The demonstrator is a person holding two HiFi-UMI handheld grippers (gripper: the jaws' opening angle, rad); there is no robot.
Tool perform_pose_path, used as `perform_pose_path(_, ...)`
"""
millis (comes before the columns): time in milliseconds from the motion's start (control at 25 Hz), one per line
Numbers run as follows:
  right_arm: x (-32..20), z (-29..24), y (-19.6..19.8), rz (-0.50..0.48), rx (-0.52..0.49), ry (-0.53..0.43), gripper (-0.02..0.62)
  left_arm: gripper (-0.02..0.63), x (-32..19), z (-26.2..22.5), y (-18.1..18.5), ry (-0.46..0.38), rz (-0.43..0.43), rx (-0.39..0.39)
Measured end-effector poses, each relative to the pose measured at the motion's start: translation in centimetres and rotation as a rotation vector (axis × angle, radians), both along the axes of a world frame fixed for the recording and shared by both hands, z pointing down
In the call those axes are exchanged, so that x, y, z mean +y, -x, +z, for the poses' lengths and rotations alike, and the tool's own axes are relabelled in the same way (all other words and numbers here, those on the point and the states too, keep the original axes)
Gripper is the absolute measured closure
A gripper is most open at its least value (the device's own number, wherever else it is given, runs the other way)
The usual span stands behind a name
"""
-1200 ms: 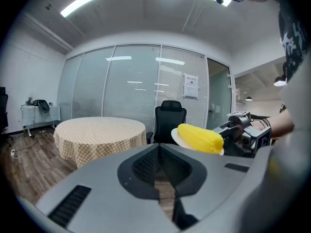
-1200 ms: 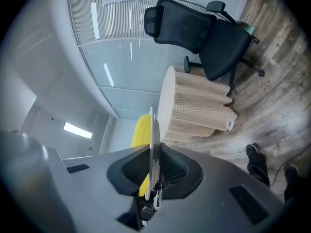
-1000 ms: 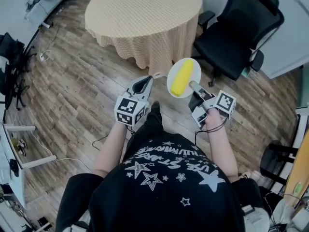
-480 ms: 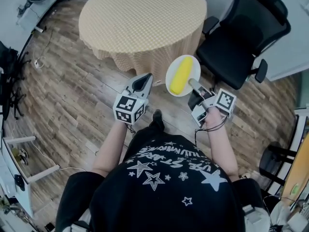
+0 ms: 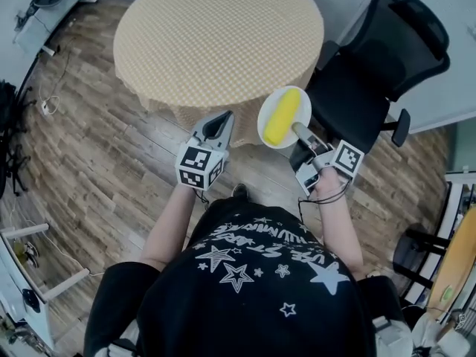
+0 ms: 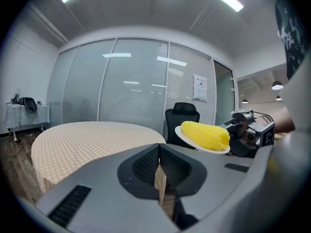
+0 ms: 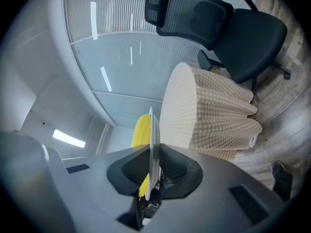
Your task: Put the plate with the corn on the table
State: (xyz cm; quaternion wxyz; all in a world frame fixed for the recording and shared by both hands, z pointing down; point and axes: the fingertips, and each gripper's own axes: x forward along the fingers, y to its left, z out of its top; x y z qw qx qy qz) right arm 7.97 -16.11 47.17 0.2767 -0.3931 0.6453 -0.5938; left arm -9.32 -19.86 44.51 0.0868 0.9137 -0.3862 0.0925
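The round white plate (image 5: 304, 110) with the yellow corn cob (image 5: 282, 116) lying across it is up in the air, gripped by me and not on any surface. In the head view it sits just off the near edge of the round table (image 5: 216, 36) with its beige checked cloth, between that table and the black office chair (image 5: 372, 58).

My right gripper (image 5: 297, 131) has its jaws closed tight on the plate's near rim. In the right gripper view the plate (image 7: 152, 144) shows edge-on as a thin white line clamped between the dark pads, with the corn (image 7: 141, 130) on one side of it and the draped table (image 7: 204, 115) behind.

My left gripper (image 5: 223, 121) is near the plate's left side but not touching it. Its jaws are pressed together with nothing between them, as the left gripper view shows (image 6: 160, 171). From there I see the corn (image 6: 206, 134) on its plate (image 6: 181, 135) off to the right, level with the tabletop (image 6: 87, 140).

Below everything is the wood-plank floor (image 5: 97, 162).
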Motion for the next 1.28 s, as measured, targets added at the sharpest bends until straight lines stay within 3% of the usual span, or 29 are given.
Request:
perform_pose_path(360,-3.4,0.6,1.2,0.002,0.019,0.021,0.546,0.598,-4.4,0.0,1.0,0.007,0.007,0.028)
perform_pose_path(800,-10.4,1.6,-1.3,-0.01,0.001,0.017,0.546,0.598,-9.5,0.8,0.5,0.031,-0.049,0.032)
perform_pose_path(1280,-19.4,3.5,-5.0,-0.111,0.014,0.017,0.546,0.598,-16.6,1.3,-2.5,0.057,-0.108,-0.029)
